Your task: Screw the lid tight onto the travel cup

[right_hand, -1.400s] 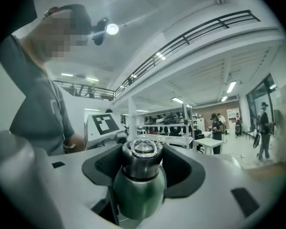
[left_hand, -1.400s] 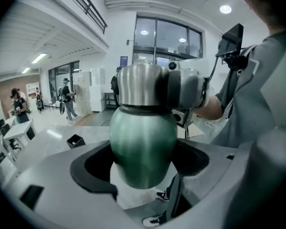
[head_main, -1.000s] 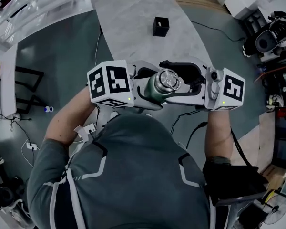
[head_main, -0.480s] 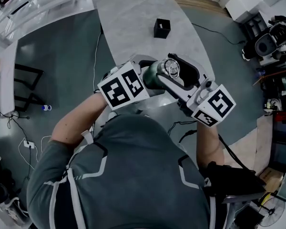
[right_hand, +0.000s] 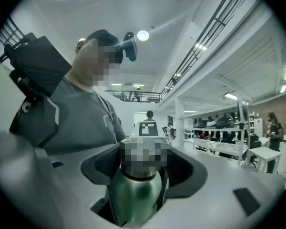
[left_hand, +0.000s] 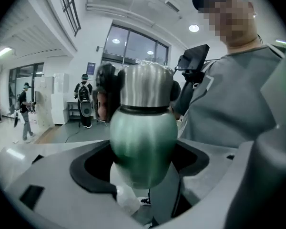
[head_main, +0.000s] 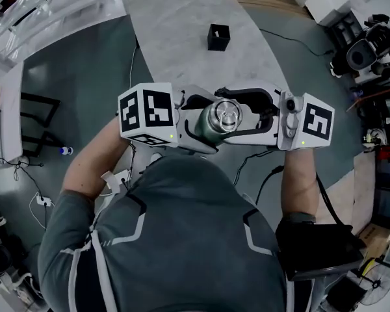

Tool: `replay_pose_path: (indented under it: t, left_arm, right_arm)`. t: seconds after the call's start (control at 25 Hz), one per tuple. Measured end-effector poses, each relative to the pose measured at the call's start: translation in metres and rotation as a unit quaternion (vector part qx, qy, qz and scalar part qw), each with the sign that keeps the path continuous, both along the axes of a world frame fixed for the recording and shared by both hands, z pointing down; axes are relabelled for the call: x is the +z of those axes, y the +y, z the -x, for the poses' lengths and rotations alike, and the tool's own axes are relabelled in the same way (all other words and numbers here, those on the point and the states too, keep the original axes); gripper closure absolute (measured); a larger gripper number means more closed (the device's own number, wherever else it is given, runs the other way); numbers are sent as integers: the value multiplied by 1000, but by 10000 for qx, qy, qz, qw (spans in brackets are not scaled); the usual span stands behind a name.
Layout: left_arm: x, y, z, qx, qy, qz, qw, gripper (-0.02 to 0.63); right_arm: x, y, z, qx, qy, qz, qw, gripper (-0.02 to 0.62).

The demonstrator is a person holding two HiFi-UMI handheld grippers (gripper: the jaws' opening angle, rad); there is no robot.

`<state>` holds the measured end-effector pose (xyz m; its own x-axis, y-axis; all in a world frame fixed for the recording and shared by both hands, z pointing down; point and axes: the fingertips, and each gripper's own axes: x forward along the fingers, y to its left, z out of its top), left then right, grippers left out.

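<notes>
The travel cup (head_main: 211, 127) has a green body and a steel lid (head_main: 226, 113); it hangs in the air in front of my chest. My left gripper (head_main: 200, 130) comes in from the left and is shut on the green body (left_hand: 143, 142). The lid (left_hand: 145, 86) stands above its jaws. My right gripper (head_main: 246, 113) faces it from the right. Its jaws have just been opening and stand on either side of the lid (right_hand: 143, 159) with small gaps. The cup body (right_hand: 132, 197) shows low in the right gripper view.
A pale marble table (head_main: 182, 25) lies ahead with a small black box (head_main: 219, 36) on it. Camera gear and cables (head_main: 367, 51) crowd the floor at the right. My torso is just below the grippers. Several people stand far off in the left gripper view.
Half a second ago both grippers and the cup were swung into a slant, with the right gripper lower. Now they sit level side by side again, as one second ago.
</notes>
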<state>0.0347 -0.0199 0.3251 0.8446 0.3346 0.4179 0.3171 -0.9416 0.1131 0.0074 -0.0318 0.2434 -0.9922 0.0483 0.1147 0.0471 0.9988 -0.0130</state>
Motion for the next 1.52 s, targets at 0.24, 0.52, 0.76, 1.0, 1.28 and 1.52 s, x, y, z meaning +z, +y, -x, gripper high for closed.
replay_pose_path:
  t: [0.24,0.52,0.76,1.0,1.28,1.52]
  left_arm:
    - [5,-16,-6,-720,-197,-132,9971,232]
    - [38,-61,-2,-2191,-745,-400,9720,232]
    - [25,-36,-7,-1305,-412,-199,9904,232]
    - [5,3,-6,-238,-190,74,9995,232]
    - [23,-40,-6,-1506,-419,-168,9876,232]
    - [40,-63,0,-2067,-775,-567,9737,232]
  right_arm:
    - [-10,-14,5,436,-431,-82,9981,319]
    - [22,-60,-8,2779,-370,106,9598,321]
    - [13,-31,-4,1478,-48,-226,9888,286]
    - [-3,1,-3,125,-80,-189,9997,288]
    - [3,-40,-1,1722,-233,-270,9844,319]
    - [20,-60,-5,3023,-130,-105,9531,319]
